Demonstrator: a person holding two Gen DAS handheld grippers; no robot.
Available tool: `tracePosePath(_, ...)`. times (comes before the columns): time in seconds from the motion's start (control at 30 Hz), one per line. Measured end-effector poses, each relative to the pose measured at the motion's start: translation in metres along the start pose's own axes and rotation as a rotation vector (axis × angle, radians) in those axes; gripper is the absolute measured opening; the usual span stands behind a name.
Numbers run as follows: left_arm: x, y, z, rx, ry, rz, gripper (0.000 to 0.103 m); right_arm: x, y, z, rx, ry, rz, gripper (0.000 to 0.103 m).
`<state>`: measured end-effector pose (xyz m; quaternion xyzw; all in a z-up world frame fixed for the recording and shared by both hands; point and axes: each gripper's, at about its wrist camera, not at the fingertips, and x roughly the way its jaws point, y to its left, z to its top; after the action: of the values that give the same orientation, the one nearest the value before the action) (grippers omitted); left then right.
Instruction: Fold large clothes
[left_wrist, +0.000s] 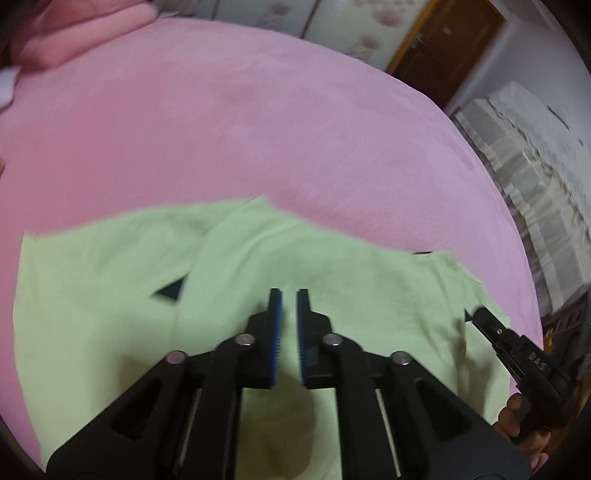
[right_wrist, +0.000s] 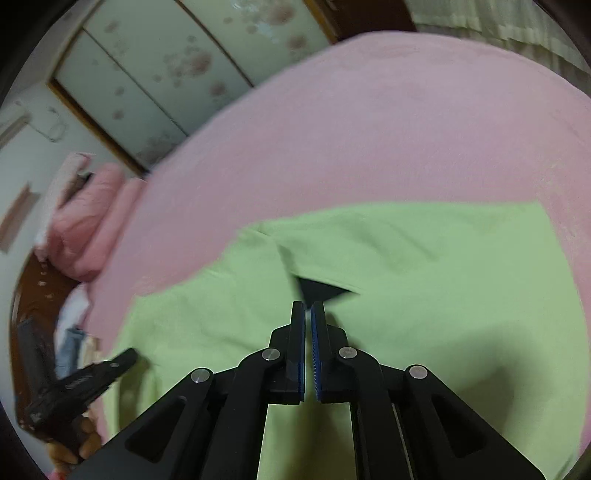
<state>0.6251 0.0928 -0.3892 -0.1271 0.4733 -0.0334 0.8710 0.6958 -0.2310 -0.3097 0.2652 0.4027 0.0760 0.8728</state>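
Observation:
A light green garment (left_wrist: 110, 295) lies spread flat on the pink bed cover (left_wrist: 258, 129), its sides folded inward with a small black triangle (left_wrist: 170, 291) showing at the overlap. My left gripper (left_wrist: 289, 295) hovers over the middle of the cloth, its jaws a narrow gap apart with nothing between them. In the right wrist view the same garment (right_wrist: 443, 277) and black triangle (right_wrist: 321, 290) sit just beyond my right gripper (right_wrist: 308, 308), which is shut and empty. Each gripper shows in the other's view: right gripper (left_wrist: 476, 314) over the garment's right edge, left gripper (right_wrist: 129, 356) at its left edge.
Pink folded bedding (right_wrist: 88, 229) is piled at the bed's head by a wooden headboard (right_wrist: 29, 295). A wardrobe with flowered sliding doors (right_wrist: 166, 74) stands behind the bed. A wooden door (left_wrist: 443, 48) and pale striped curtain (left_wrist: 524, 147) lie past the far side.

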Motion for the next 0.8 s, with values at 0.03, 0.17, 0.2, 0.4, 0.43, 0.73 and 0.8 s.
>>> tracePosePath(0.03, 0.004, -0.006, 0.004, 0.008, 0.011, 0.001, 0.022, 0.013, 0.018, 0.002, -0.013, 0.026, 0.072, 0.007)
tracePosePath(0.17, 0.03, -0.021, 0.017, 0.017, 0.067, 0.028, 0.036, 0.068, 0.055, 0.004, -0.003, 0.193, 0.16, 0.022)
tracePosePath(0.2, 0.033, -0.018, 0.018, 0.021, 0.081, 0.043, 0.036, 0.09, 0.062, 0.004, -0.012, 0.26, 0.119, 0.022)
tracePosePath(0.4, 0.029, 0.009, 0.018, 0.061, -0.004, 0.085, 0.035, 0.095, 0.025, 0.028, 0.048, 0.17, 0.156, 0.021)
tracePosePath(0.43, 0.03, 0.016, 0.019, 0.064, -0.008, 0.128, 0.035, 0.098, 0.006, 0.04, 0.081, 0.11, 0.111, 0.021)
tracePosePath(0.73, 0.044, 0.068, 0.017, -0.047, -0.036, 0.18, 0.062, 0.083, -0.079, 0.064, 0.218, -0.063, -0.097, 0.017)
tracePosePath(0.8, 0.047, 0.065, 0.013, -0.004, -0.043, 0.219, 0.063, 0.09, -0.075, 0.064, 0.166, -0.074, -0.143, 0.018)
